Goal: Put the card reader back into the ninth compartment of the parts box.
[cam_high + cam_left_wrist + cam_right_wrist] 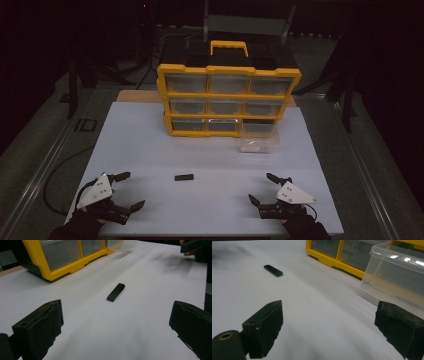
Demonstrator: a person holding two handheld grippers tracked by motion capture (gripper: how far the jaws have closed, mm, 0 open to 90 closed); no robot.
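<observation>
A small flat black bar lies on the white sheet, between my two grippers. It also lies ahead of the left jaws as the black bar, and far off to the left of the right jaws as the black bar. My left gripper rests open at the near left, nothing between its jaws. My right gripper rests open at the near right, likewise empty. A clear plastic drawer stands pulled out on the sheet in front of the yellow organizer; the same clear drawer is close ahead of the right jaws.
The yellow organizer has a handle on top and three rows of clear drawers; its bottom right slot is vacant. Dark metal rails and cables border the sheet. The white sheet between the grippers and the organizer holds just the bar.
</observation>
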